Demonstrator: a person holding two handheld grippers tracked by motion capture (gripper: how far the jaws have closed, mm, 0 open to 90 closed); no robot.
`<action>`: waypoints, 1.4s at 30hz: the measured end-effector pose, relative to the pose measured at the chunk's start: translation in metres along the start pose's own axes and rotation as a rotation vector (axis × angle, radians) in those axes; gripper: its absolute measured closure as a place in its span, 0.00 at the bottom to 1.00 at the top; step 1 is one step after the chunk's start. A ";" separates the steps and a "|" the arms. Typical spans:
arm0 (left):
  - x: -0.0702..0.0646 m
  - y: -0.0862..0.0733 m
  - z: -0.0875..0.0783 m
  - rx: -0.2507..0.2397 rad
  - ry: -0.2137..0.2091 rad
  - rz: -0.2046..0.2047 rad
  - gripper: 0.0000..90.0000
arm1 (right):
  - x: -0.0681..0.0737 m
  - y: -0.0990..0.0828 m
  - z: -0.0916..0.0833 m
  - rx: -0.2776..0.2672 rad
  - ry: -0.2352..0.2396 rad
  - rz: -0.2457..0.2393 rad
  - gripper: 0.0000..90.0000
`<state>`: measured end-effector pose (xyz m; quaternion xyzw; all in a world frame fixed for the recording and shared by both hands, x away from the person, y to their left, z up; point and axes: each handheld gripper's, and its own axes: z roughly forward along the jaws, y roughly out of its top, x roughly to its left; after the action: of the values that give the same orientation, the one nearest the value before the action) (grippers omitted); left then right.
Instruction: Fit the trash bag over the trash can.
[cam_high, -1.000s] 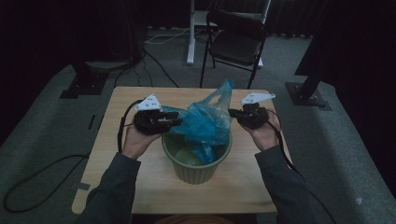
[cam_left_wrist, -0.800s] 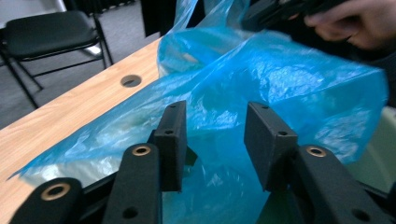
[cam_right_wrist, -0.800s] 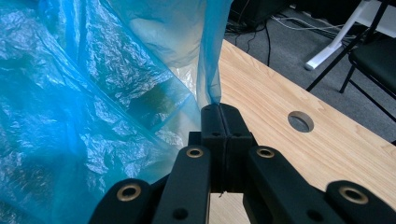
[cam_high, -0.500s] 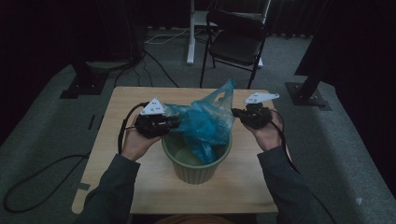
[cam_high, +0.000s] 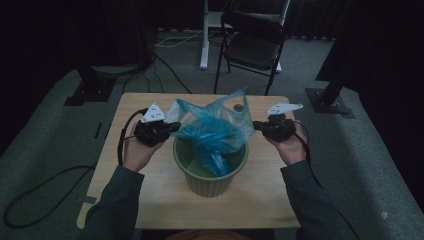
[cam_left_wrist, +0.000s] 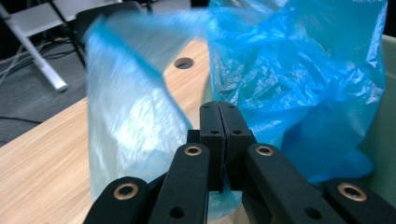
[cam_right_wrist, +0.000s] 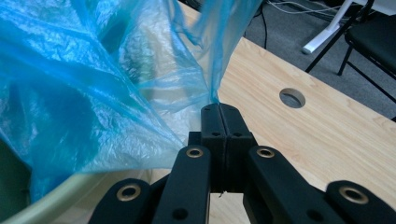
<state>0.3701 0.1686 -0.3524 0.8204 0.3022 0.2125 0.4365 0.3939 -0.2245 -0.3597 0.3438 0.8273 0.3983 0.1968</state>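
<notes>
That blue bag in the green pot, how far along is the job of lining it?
Done: the blue bag's bottom already hangs inside the green pot. In hand: the left gripper, whose jaws have just been closing, and the right gripper each pinch an edge of the bag, holding it spread above the pot. Left, by my guess: pulling the bag's mouth down over the pot's rim, which shows bare.
</notes>
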 end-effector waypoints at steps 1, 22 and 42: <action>0.001 0.000 0.000 0.001 0.008 -0.003 0.99 | 0.000 -0.001 0.000 0.006 0.003 0.000 1.00; 0.019 -0.018 0.007 0.039 0.063 -0.090 0.99 | 0.002 -0.025 0.002 0.078 0.046 -0.003 1.00; 0.021 -0.010 -0.020 -0.114 -0.038 -0.137 0.76 | 0.006 -0.011 -0.011 -0.028 0.071 -0.021 0.81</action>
<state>0.3699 0.1985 -0.3483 0.7754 0.3365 0.1837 0.5018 0.3783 -0.2311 -0.3623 0.3181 0.8316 0.4199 0.1762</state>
